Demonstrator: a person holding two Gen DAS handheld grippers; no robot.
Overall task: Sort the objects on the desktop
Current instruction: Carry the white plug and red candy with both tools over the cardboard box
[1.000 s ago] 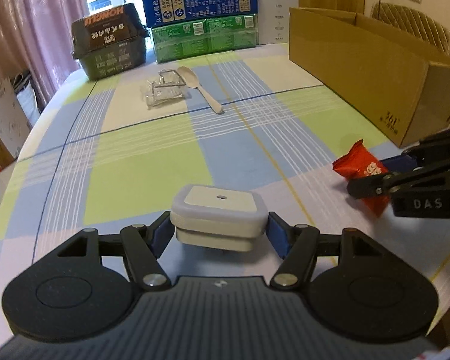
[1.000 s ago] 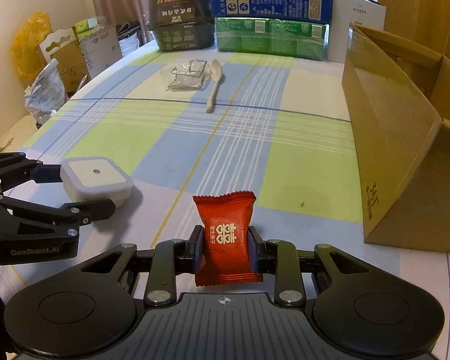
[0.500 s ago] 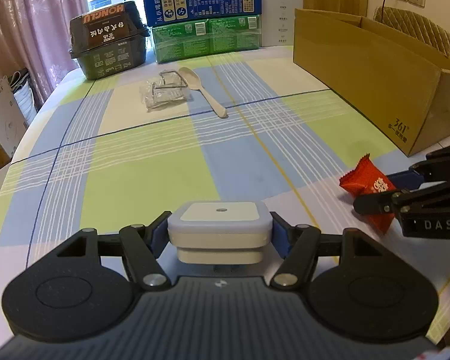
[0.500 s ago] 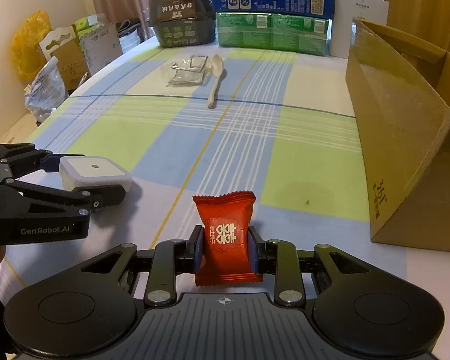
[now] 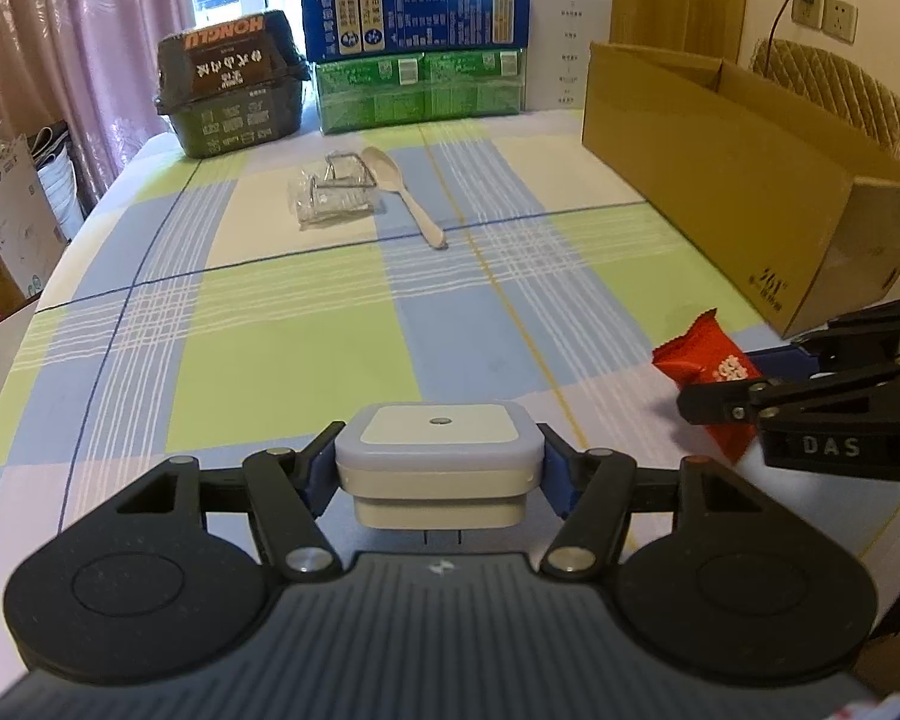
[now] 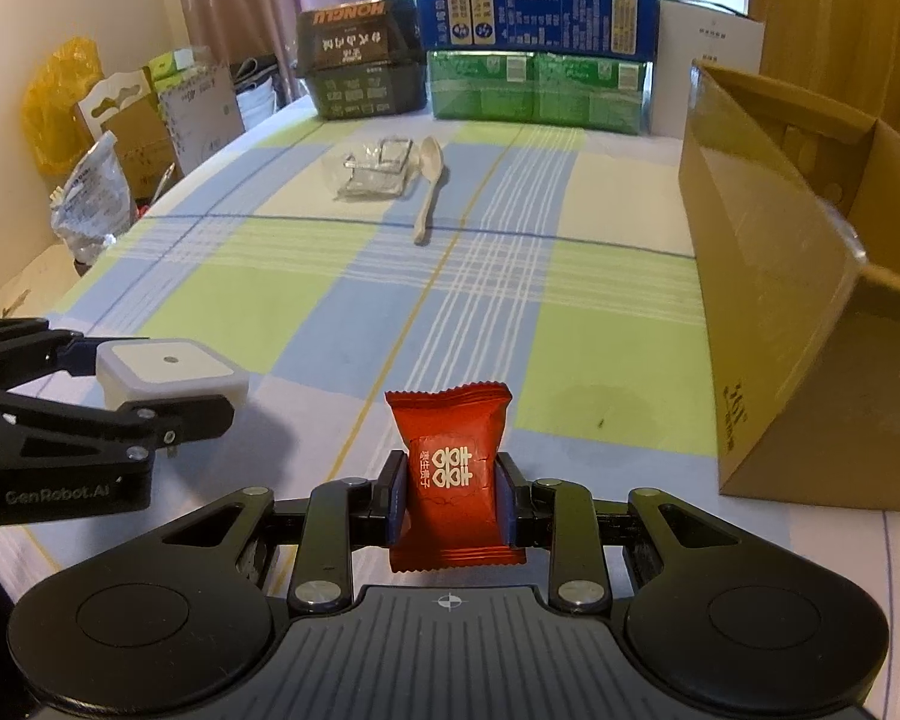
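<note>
Left tongs [image 5: 438, 471] pinch a white square box [image 5: 437, 456] — right tongs [image 6: 450, 498] pinch a red snack packet [image 6: 453, 474] above the checked tabletop [image 6: 306, 300].

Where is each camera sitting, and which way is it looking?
Left wrist: sits on the left gripper, facing along the table; its fingers clamp a white square box.
Right wrist: sits on the right gripper, facing the same way; its fingers clamp a red candy packet.
Shared: spoon, cardboard box, each other's gripper.
</note>
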